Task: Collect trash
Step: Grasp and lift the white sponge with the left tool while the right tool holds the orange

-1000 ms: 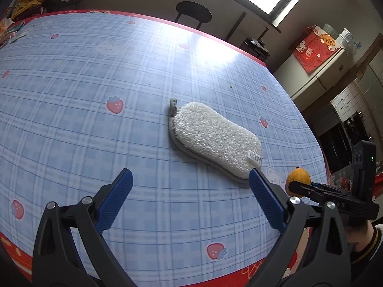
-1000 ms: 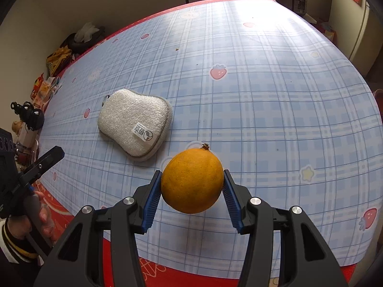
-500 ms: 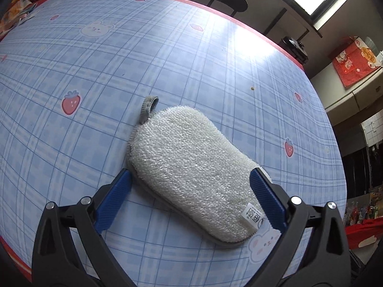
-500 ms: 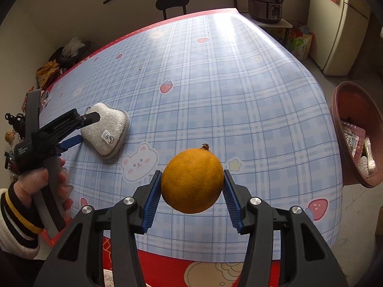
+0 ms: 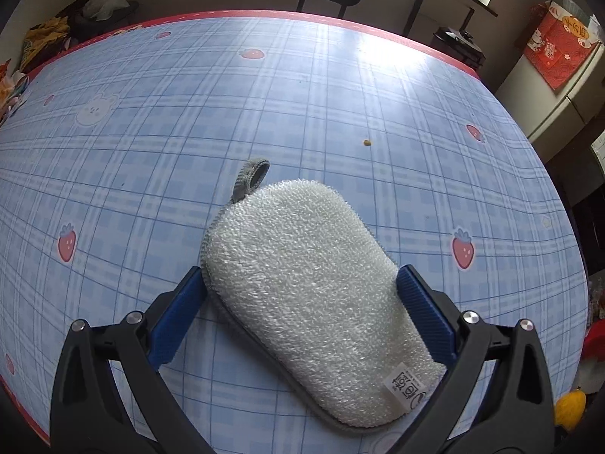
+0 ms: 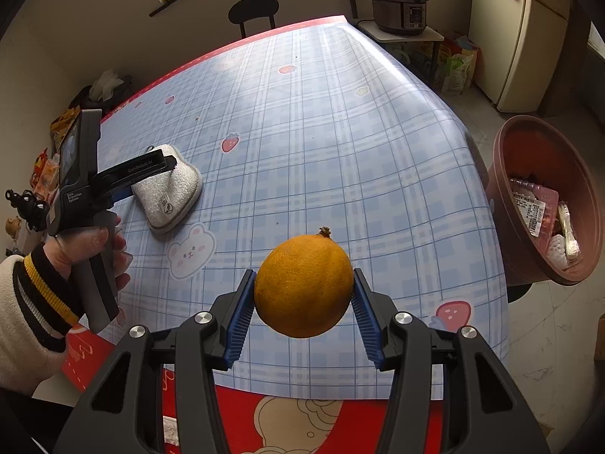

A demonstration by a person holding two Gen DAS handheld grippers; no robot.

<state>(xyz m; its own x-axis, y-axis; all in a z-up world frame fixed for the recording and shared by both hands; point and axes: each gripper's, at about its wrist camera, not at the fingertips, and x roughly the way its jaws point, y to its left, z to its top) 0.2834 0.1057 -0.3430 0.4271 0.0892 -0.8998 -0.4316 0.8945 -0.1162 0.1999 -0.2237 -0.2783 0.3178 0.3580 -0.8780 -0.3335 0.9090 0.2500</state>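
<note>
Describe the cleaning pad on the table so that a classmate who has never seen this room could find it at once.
Start at the round table with the blue checked cloth. On it lies a white fuzzy pad, between the blue fingers of the left tool. Its grey hanging loop and printed label set it apart from the cloth's strawberry prints.

The bench (image 5: pixel 340 87) is round, under a light-blue checked cloth printed with strawberries and white bears, its rim red. One white scrub pad (image 5: pixel 317 295) lies flat on it (grey-edged, with a label at the near end), its grey hanging loop (image 5: pixel 251 178) pointing toward 12 o'clock in the left wrist view. A small brown crumb (image 5: pixel 366 142) sits on the cloth at about 1 o'clock from the pad, well apart from it. Glare whitens the far side.
</note>
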